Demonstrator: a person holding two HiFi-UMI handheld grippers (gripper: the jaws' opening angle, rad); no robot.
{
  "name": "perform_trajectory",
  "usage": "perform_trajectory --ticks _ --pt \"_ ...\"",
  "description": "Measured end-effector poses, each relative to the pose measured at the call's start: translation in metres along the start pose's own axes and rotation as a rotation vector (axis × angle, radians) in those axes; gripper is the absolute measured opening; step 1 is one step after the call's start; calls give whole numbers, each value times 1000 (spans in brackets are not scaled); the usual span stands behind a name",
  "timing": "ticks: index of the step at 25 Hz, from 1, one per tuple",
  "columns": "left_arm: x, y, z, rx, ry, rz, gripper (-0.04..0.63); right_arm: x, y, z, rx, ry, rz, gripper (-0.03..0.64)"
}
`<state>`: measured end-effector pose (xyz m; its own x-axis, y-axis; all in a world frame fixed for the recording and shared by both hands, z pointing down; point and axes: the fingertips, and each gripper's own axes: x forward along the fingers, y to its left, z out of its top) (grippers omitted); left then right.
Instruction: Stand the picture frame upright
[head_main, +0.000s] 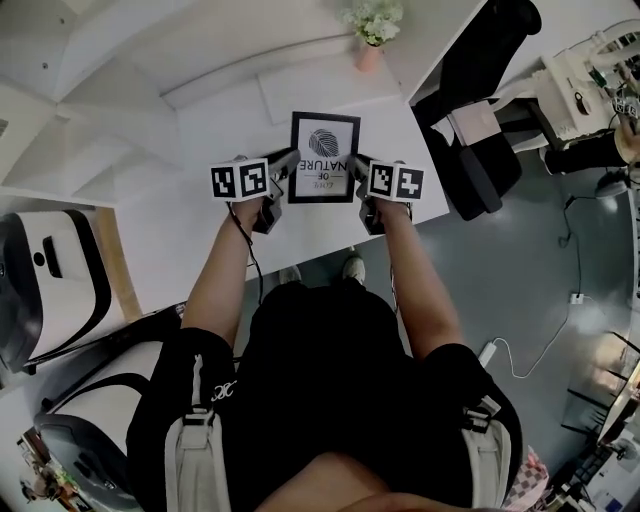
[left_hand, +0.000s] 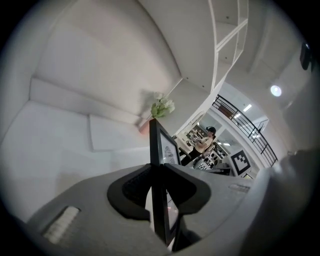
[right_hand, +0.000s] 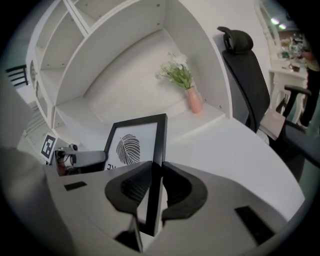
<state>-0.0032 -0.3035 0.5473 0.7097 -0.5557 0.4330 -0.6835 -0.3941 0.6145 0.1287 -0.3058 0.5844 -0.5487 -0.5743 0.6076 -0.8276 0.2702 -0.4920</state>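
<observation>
Pinching the black rectangular picture frame with its white fingerprint print (head_main: 324, 155) by its two long sides, the left gripper (head_main: 288, 168) and the right gripper (head_main: 358, 170) each have their dark pads closed narrowly on the thin moulding, one on either side. Both gripper views show the black edge clamped between the pads. The frame hangs over the white tabletop (head_main: 215, 135), on the person's side of the small pink vase of white flowers (head_main: 368, 52) and well apart from it. Its print faces up and towards the person. Whether the edge farther from the vase touches the table cannot be told.

The step in hand looks like tipping the frame to vertical. Done well, both grippers would turn at the same rate, bringing the edge nearer the vase up over the edge farther from it. Any lag on one side would likely twist the frame in such slim grips. The far-from-vase edge should meet the table flat, not on a corner. No view shows a back stand, so the frame's lean should be tested before either grip loosens. Setting it down short of the vase avoids knocking the flowers.
</observation>
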Motion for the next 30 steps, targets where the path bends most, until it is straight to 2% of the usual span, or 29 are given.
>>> perform_trajectory --ticks 3,8,13,16,18,23,30 --pt "-15 -18 22 73 -63 20 91 -19 16 29 -82 -90 10 72" --pt "-44 -56 61 140 -189 20 89 -55 50 77 -223 -265 54 71" --pt "-80 -100 99 316 -337 63 91 -102 92 125 -420 -464 69 71" --pt "-102 -120 111 402 -418 100 91 -121 113 140 -487 -534 103 71" --pt "-114 -126 114 420 -449 123 92 -127 124 143 -509 -553 135 71" --pt "-132 -127 102 409 -475 187 92 -126 138 134 -531 -536 212 71" --pt "-162 -127 76 357 -550 347 92 -116 158 111 -530 -461 366 71"
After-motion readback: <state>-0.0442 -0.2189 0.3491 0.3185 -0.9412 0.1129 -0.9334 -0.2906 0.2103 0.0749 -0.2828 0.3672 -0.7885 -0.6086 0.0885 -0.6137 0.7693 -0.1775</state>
